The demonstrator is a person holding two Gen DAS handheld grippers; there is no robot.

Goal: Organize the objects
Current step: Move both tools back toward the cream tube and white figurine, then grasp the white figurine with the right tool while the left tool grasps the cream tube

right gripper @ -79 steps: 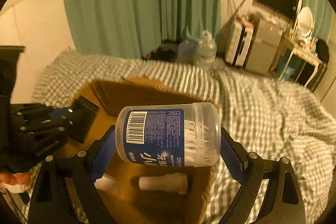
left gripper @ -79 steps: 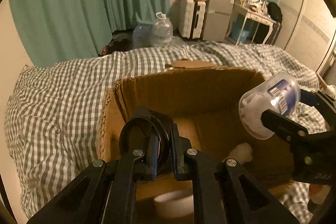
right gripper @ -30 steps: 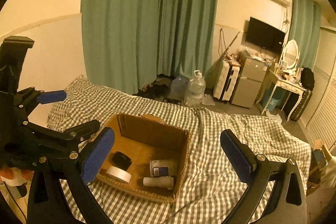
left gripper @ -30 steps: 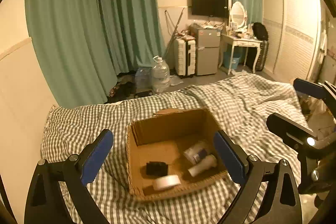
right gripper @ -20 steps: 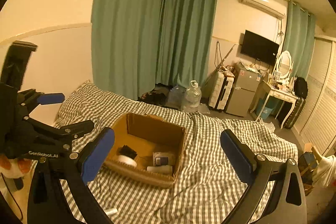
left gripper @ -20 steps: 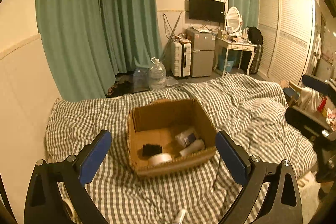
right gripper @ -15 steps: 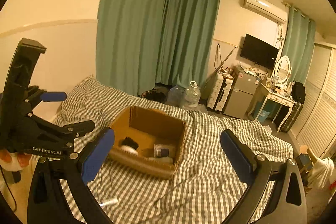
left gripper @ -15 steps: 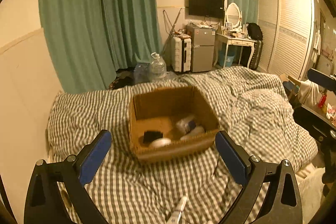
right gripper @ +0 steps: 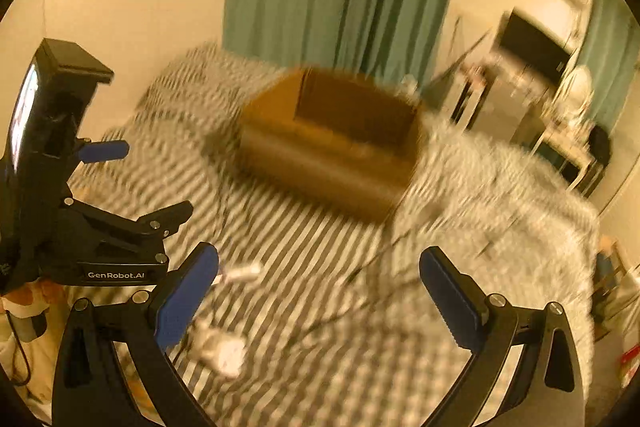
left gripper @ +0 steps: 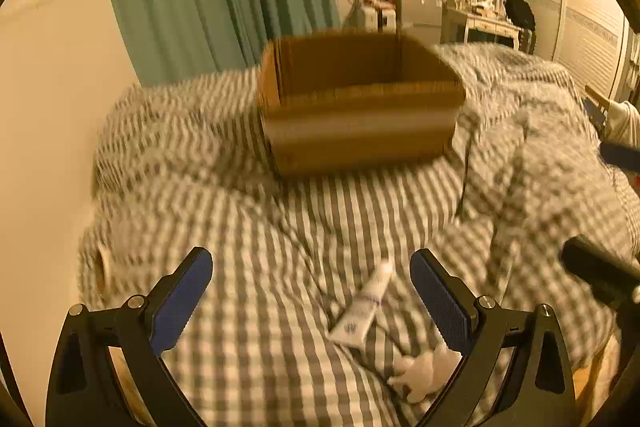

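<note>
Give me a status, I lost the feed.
Left gripper open, empty. Right gripper open, empty. White tube lies on checked blanket between left jaws, short of cardboard box. Nothing blocking it.

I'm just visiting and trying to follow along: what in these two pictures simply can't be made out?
- Inside of the cardboard box: both views see it side-on, so its near wall hides any contents.
- Print on the white tube, left view: blurred and too small to read.
- Small white object below the tube: blurred, and partly behind the left gripper's finger; I cannot identify it.
- Right view: motion blur smears the checked bedding and white bits near the right gripper.
</note>
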